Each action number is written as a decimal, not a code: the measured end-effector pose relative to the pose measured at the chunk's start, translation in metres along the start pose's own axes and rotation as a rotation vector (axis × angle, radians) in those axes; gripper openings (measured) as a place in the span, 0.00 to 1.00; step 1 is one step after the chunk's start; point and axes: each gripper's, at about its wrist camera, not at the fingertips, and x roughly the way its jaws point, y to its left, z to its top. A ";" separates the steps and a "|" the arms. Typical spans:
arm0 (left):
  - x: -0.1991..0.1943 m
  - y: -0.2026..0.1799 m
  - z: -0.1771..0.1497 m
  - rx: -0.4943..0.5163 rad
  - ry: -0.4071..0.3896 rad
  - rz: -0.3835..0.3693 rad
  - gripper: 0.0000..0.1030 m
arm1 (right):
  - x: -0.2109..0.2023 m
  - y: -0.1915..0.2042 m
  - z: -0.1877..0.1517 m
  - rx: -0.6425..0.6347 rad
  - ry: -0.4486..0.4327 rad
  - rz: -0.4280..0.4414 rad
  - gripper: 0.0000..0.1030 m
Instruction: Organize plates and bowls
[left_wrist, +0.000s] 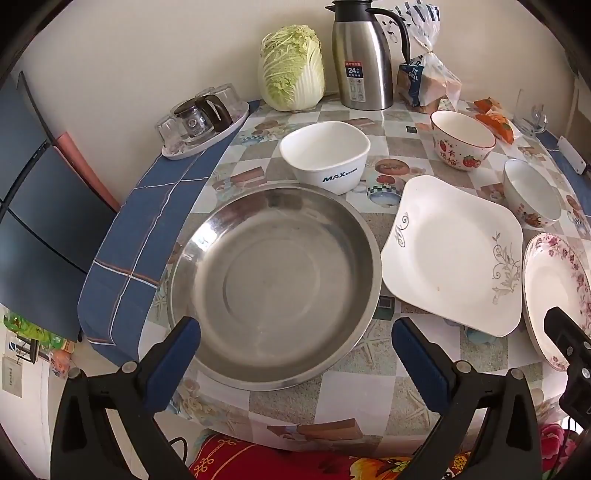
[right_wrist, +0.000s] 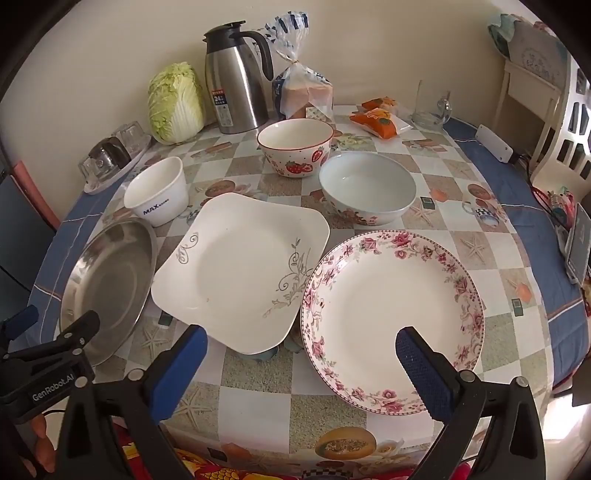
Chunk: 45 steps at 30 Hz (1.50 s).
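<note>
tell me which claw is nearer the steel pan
Left. The left claw hangs open right over the steel pan's near rim; the right claw sits off to its side, over the floral plate.

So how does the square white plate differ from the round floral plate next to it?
The square plate has wavy, rounded corners; the floral plate is a true circle. The square plate carries only two sparse grey scroll motifs, while the floral plate has pink roses all around its rim. The square plate lies beside the steel pan; the floral plate lies nearer the table's right edge. Both are white, empty and lie flat.
</note>
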 end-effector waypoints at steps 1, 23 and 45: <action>0.000 0.000 -0.001 -0.001 -0.002 0.001 1.00 | 0.000 0.000 0.000 -0.001 0.003 -0.001 1.00; -0.004 -0.003 -0.001 0.024 -0.021 0.017 1.00 | -0.001 0.001 0.000 -0.014 -0.004 0.006 1.00; -0.005 -0.005 -0.002 0.028 -0.030 0.022 1.00 | 0.000 0.000 -0.002 -0.020 0.011 -0.004 1.00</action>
